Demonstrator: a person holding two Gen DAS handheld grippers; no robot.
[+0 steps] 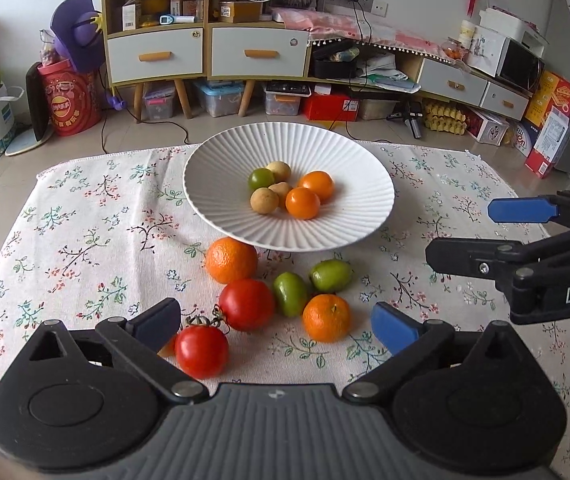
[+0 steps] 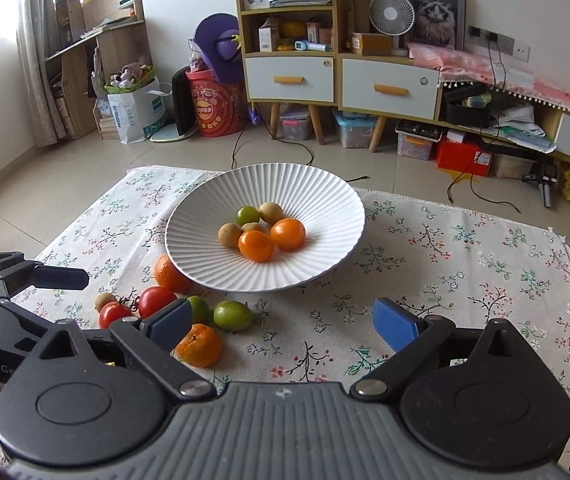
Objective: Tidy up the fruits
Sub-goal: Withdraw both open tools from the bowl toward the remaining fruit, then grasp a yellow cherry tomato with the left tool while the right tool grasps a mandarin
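A white ribbed plate (image 1: 325,148) (image 2: 285,184) on the floral cloth holds two small orange fruits (image 1: 303,203), a green one (image 1: 261,179) and tan ones (image 1: 264,200). In front of it lie an orange (image 1: 231,261), a mandarin (image 1: 326,317) (image 2: 199,346), two green fruits (image 1: 331,276) and two red tomatoes (image 1: 246,304). My left gripper (image 1: 275,316) stands open just above this group, its fingers on either side of it, touching nothing. My right gripper (image 2: 283,320) is open over bare cloth to the right of the fruits, holding nothing.
The floral cloth (image 2: 465,264) covers a low table whose far edge runs just behind the plate. A small tan fruit (image 2: 105,301) lies left of the tomatoes. Beyond are a tiled floor, cabinets (image 2: 389,84) and storage boxes. The two grippers hang side by side.
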